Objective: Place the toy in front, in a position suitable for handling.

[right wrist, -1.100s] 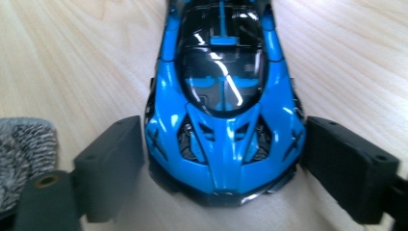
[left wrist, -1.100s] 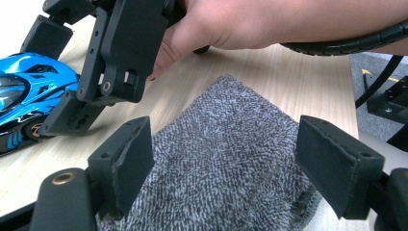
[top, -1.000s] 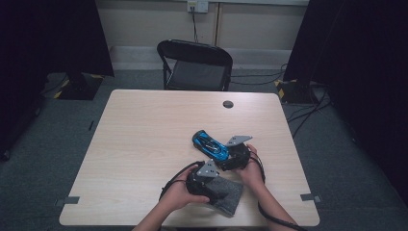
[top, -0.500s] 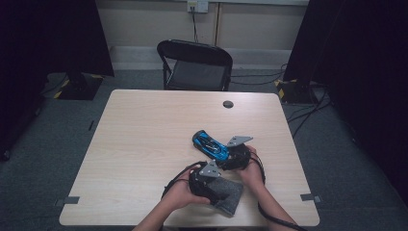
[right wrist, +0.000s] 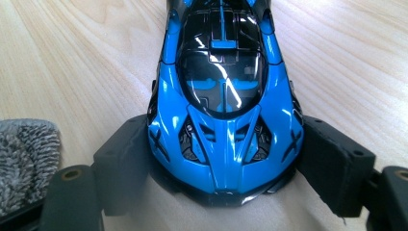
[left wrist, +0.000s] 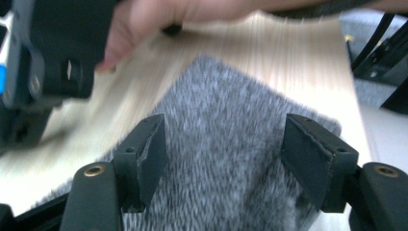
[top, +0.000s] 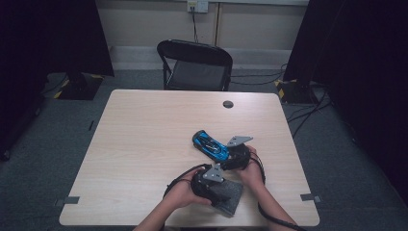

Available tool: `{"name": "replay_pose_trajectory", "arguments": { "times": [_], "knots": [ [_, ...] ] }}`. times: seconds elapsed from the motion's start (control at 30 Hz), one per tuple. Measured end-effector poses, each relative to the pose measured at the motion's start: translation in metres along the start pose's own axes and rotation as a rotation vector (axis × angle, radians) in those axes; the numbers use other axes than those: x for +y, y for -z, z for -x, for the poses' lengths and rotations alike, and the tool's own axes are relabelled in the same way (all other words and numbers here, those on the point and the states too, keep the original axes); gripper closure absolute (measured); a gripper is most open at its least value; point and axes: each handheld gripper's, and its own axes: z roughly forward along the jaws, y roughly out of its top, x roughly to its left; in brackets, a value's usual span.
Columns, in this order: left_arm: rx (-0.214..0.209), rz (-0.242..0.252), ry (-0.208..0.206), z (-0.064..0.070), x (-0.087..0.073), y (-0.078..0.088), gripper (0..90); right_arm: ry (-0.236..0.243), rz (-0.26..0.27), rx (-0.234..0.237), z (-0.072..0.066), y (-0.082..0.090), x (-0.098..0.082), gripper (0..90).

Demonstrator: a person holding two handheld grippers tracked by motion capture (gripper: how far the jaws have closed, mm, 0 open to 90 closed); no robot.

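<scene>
A person sat at a pale wooden table with a two-jaw gripper in each hand, both working near its front right part. The right gripper clasped a blue and black toy car across one end, its black pads pressed against the car's two sides while the car rested on the table. In the high view the car lay slanted, pointing away toward the table's middle, with the right gripper behind it. The left gripper hung over a grey fuzzy cloth, its jaws parted with the cloth between them but not pinched; they had just been closing. From above, that cloth lay close to the table's front edge, just beside the left gripper. Bare tabletop stretched wide to the left and far side, where a small dark disc sat near the far edge. A black folding chair stood beyond the table.
</scene>
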Motion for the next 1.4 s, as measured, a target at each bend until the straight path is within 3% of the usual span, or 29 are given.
{"name": "replay_pose_trajectory", "arguments": {
  "times": [0.07,0.13,0.23,0.4,0.53,0.6,0.7,0.77,0.8,0.9,1.03,1.13,1.23,1.3,1.4],
  "knots": [
    [-0.007,-0.022,0.007,0.000,-0.005,-0.002,35.6,0.000,0.000,0.000,0.000,0.000,0.000,23.7],
    [-0.012,-0.011,-0.020,-0.001,-0.009,-0.003,36.9,0.000,0.000,0.000,0.000,0.000,0.000,23.6],
    [-0.012,-0.020,-0.028,-0.001,-0.010,-0.003,43.7,0.000,0.000,-0.001,0.000,0.000,0.000,23.6],
    [-0.012,-0.053,0.000,-0.001,-0.007,-0.001,60.4,-0.003,-0.001,-0.003,0.000,0.000,0.000,23.7],
    [0.003,-0.067,0.013,0.001,-0.005,-0.001,65.4,-0.006,-0.001,-0.005,-0.001,0.001,-0.001,23.6],
    [0.004,-0.048,0.016,0.001,-0.006,0.000,65.1,-0.008,-0.002,-0.006,-0.001,0.001,-0.001,23.6],
    [0.044,-0.021,0.035,0.001,-0.006,0.005,48.2,-0.009,-0.002,-0.006,-0.001,0.001,-0.001,23.6],
    [0.070,0.006,0.026,0.000,-0.006,0.013,43.5,-0.008,-0.002,-0.006,-0.001,0.001,-0.001,23.6],
    [0.058,0.013,0.021,-0.002,-0.007,0.018,42.4,-0.008,-0.001,-0.006,-0.001,0.001,-0.001,23.6],
    [0.057,0.020,0.049,-0.006,-0.012,0.029,40.4,-0.008,-0.002,-0.006,-0.001,0.001,-0.001,23.6],
    [0.048,-0.010,0.053,-0.007,-0.025,0.031,37.6,-0.008,-0.002,-0.007,-0.001,0.001,-0.001,23.6],
    [0.055,0.008,0.069,-0.008,-0.030,0.033,35.5,-0.008,-0.002,-0.007,-0.001,0.001,-0.001,23.6],
    [0.061,-0.008,0.043,-0.009,-0.036,0.026,34.7,-0.009,-0.002,-0.007,-0.001,0.001,-0.001,23.6],
    [0.056,0.019,0.034,-0.011,-0.041,0.024,34.7,-0.008,-0.002,-0.007,-0.001,0.001,-0.001,23.6],
    [0.064,0.045,0.059,-0.011,-0.045,0.025,40.2,-0.009,-0.001,-0.008,-0.001,0.001,-0.001,23.6]
  ]
}}
